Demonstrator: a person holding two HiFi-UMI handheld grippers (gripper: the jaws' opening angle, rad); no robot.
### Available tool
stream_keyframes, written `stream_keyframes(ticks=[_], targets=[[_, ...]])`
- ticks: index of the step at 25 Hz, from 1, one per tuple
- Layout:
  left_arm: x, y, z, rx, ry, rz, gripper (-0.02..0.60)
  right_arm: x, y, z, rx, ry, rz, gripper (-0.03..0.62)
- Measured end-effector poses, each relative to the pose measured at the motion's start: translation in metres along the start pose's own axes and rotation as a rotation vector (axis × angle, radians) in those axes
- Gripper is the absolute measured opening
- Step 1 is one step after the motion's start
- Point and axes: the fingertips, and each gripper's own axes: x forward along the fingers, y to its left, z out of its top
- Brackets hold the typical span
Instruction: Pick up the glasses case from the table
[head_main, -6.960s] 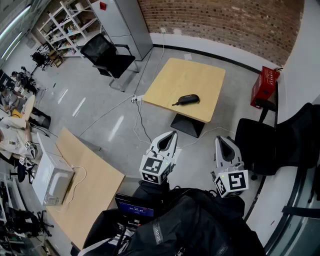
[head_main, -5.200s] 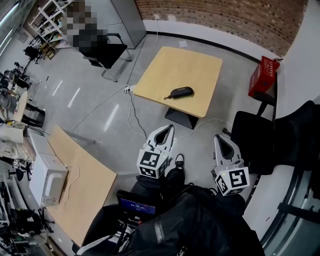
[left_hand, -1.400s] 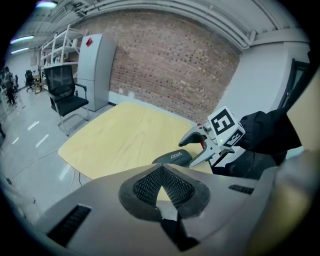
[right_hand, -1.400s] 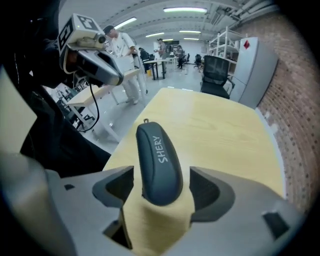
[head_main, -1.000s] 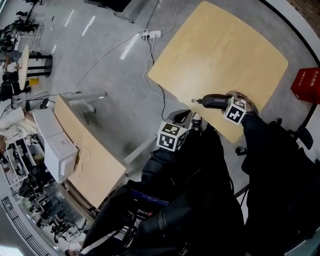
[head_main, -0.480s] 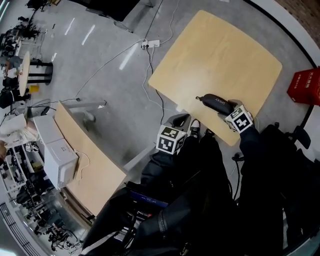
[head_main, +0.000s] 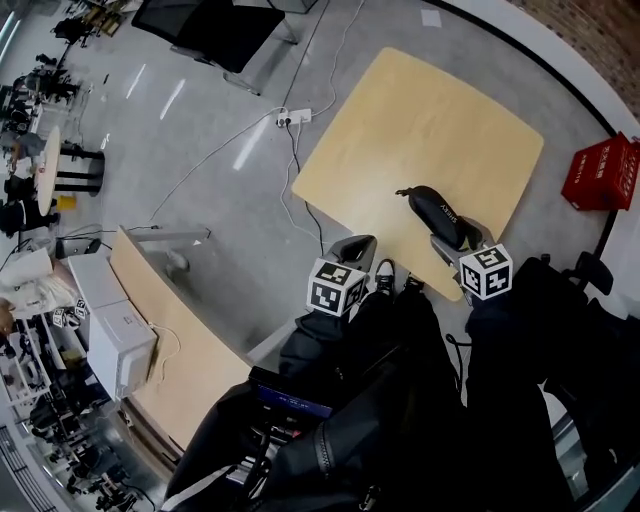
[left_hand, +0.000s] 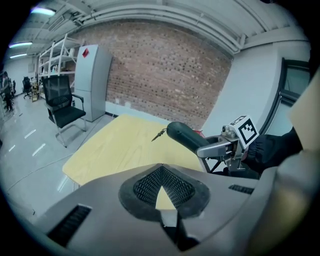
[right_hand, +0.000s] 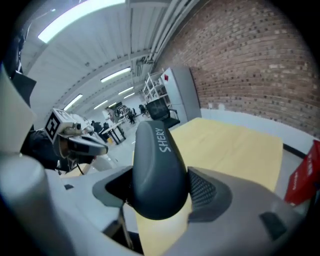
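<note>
The right gripper (head_main: 452, 238) is clamped on the dark glasses case (head_main: 438, 208), holding it over the near right edge of the wooden table (head_main: 420, 110). The left gripper (head_main: 360, 245), jaws together and empty, hangs just off the table's near edge. A red crate (head_main: 600, 170) sits right of the table; a power strip (head_main: 298, 117) lies on the floor to its left.

Hides the near end of the dark grey oval glasses case (head_main: 437, 208) between the jaws of the right gripper (head_main: 452, 238) in the head view. Cuts the red plastic crate (head_main: 598, 170) at the right edge and the black office chair (head_main: 205, 30) at the top. Leaves the small tag (head_main: 403, 190) at the case's far tip too small to tell.
</note>
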Motion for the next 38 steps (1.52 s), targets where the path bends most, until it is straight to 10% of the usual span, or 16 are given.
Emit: stream_keyframes(ticks=[21,38], targets=[[-0.061,-0.083,0.238,0.216,-0.497,-0.108,0.0,-0.196,0.037,0.219,-0.092,-0.618,-0.199,0.345],[-0.118,-0.125,0.294,0.325,-0.675,-0.149,0.0,-0.292,0.084,0.276,-0.178,-0.886,-0.269,0.345]])
